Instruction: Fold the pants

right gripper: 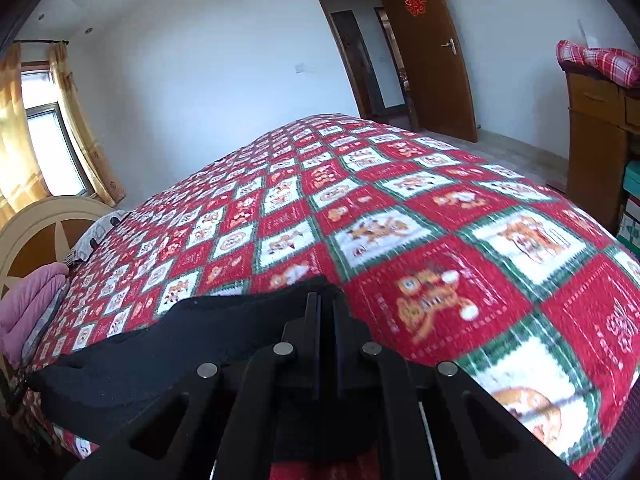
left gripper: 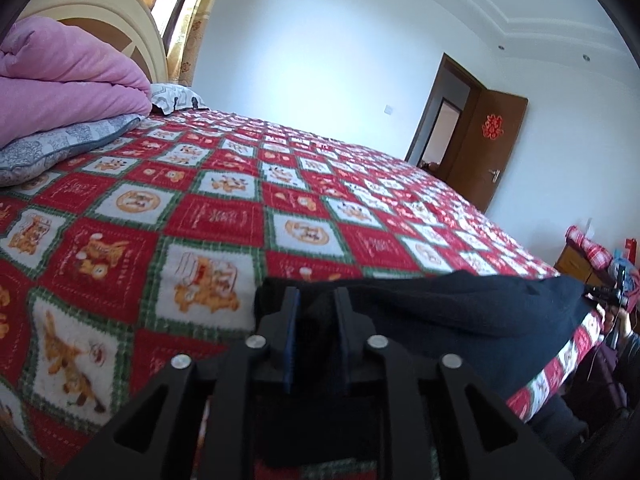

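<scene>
We see the black pants (left gripper: 460, 312) on the bed's (left gripper: 224, 216) near edge. Our left gripper (left gripper: 316, 300) stands narrowly parted around the cloth; our right gripper (right gripper: 326, 308) pinches it.

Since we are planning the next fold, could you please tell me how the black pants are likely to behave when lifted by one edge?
The black pants will probably be floppy: they drape and sag between the two tongs. They look thick and matte, so likely not slippery. The fuzzy bedspread may drag on them when they are pulled.
</scene>
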`<move>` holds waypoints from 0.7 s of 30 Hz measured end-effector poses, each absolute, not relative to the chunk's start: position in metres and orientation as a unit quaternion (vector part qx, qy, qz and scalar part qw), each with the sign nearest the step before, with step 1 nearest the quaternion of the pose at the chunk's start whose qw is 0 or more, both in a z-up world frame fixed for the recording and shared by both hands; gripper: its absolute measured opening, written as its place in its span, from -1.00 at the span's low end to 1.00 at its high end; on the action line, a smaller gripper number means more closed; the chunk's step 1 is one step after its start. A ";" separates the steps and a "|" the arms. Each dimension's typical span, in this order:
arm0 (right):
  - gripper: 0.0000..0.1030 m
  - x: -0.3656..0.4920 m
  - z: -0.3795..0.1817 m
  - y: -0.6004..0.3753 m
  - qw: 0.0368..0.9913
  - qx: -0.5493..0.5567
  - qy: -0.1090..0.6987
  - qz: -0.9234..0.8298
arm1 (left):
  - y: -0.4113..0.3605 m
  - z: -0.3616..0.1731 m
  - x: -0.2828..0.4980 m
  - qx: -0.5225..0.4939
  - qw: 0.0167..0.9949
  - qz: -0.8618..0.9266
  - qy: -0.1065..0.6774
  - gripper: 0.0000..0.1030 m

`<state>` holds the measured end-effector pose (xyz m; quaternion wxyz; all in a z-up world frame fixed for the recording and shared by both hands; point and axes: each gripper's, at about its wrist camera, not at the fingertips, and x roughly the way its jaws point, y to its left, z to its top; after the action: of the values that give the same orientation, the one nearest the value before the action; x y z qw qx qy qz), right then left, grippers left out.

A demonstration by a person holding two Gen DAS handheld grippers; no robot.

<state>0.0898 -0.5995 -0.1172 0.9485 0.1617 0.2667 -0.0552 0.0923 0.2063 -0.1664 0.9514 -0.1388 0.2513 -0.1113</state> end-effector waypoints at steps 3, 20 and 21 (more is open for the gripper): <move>-0.89 0.086 -0.120 -0.608 0.942 0.172 0.278 -0.070 | 0.211 -0.166 0.083 -0.127 0.953 -0.102 0.256 -0.15; 0.14 0.044 -0.076 -0.552 0.946 0.184 0.252 -0.084 | 0.232 -0.164 0.048 -0.189 0.930 -0.076 0.305 0.13; 0.15 0.047 -0.072 -0.533 0.950 0.173 0.253 -0.064 | 0.228 -0.167 0.048 -0.193 0.927 -0.081 0.312 0.13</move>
<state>0.0475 -0.5328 -0.0722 0.9496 0.1734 0.2533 -0.0635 0.0478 0.2278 -0.1669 0.9268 -0.1927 0.3118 -0.0812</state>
